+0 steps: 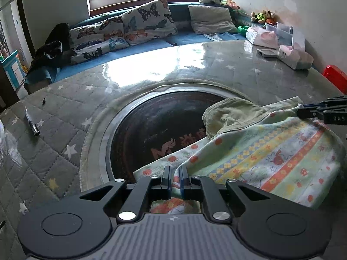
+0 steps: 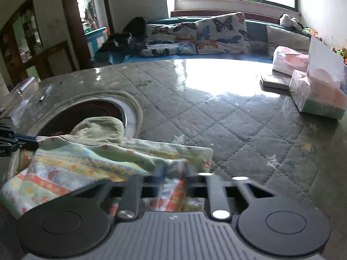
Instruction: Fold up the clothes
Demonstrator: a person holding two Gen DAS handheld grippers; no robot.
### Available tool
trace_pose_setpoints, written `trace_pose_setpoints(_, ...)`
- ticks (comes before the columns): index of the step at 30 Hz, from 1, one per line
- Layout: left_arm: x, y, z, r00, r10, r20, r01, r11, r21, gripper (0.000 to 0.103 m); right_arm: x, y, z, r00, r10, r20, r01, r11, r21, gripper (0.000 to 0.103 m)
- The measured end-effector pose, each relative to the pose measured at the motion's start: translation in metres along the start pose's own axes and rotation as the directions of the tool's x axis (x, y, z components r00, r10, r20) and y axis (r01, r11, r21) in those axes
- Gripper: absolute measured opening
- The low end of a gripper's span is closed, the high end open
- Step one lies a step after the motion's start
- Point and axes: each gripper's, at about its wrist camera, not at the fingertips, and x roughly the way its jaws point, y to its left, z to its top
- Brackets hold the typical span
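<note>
garment (image 1: pixel 271 149) pinched by left gripper (image 1: pixel 175 178), right gripper (image 2: pixel 172 171).

Possibly "OAS" on right gripper (image 1: pixel 312 111)

Your table (image 1: pixel 206 65) wears a grey quilted star cover under glossy film, a dark round inset (image 1: pixel 156 130) in its middle. On it lie the patterned garment (image 1: pixel 271 151), a pen (image 1: pixel 32 123), tissue packs (image 1: pixel 295 57) and a flat box (image 1: pixel 267 53).

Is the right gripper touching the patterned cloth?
Touching. In the right wrist view the right gripper has the patterned cloth bunched between its fingers; the left wrist view shows its tip on the cloth's far edge.
</note>
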Motion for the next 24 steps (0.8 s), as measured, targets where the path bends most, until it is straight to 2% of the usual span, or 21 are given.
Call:
trace_pose_setpoints(1,0.001,0.0,0.0,1.0,0.003,-0.001,-0.003,1.0,-0.003,0.01,-0.001,0.003,0.001,1.0,-0.007,0.01,0.007,1.0,-0.012,0.007)
trace_pose_setpoints(4,0.003,0.002,-0.002,1.0,0.011,-0.005,-0.011,1.0,-0.014,0.01,0.003,0.007,0.003,0.999,-0.025,0.022,0.026,0.999,-0.035,0.007)
trace_pose_setpoints(5,0.003,0.002,-0.002,1.0,0.013,-0.006,-0.013,1.0,-0.017,0.011,0.008,0.005,0.003,0.999,-0.032,0.012,0.032,0.999,-0.032,0.008)
trace_pose_setpoints(7,0.005,0.003,-0.003,1.0,0.019,-0.009,-0.019,1.0,-0.024,0.017,0.008,0.003,0.003,0.998,-0.052,0.02,0.052,0.998,-0.021,0.021)
trace_pose_setpoints(10,0.002,0.006,-0.002,0.999,0.034,-0.001,-0.034,0.999,-0.037,0.019,0.001,0.002,0.005,0.997,-0.064,0.04,0.065,0.998,-0.002,0.021)
trace_pose_setpoints(13,-0.005,0.009,0.002,0.998,0.064,0.027,-0.063,0.997,-0.051,0.019,-0.009,0.012,0.01,0.997,-0.035,0.063,0.037,0.999,-0.033,0.021)
trace_pose_setpoints(15,-0.009,0.011,0.007,0.998,0.06,0.033,-0.057,0.994,-0.092,0.018,-0.012,0.021,0.013,0.998,0.021,0.055,-0.018,0.999,-0.048,0.021)
trace_pose_setpoints(17,-0.015,0.005,0.011,0.998,0.012,0.056,-0.005,0.994,-0.11,0.018,-0.008,0.032,0.017,0.996,0.076,0.035,-0.074,0.995,-0.064,0.021)
trace_pose_setpoints(20,-0.016,-0.015,0.015,0.995,-0.066,0.074,0.072,0.993,-0.09,0.018,0.003,0.05,0.018,0.991,0.131,0.003,-0.13,0.987,-0.095,0.021)
trace_pose_setpoints(24,-0.005,-0.04,0.02,0.986,-0.153,0.067,0.158,0.984,-0.077,0.018,0.024,0.064,0.016,0.988,0.149,-0.031,-0.152,0.982,-0.109,0.021)
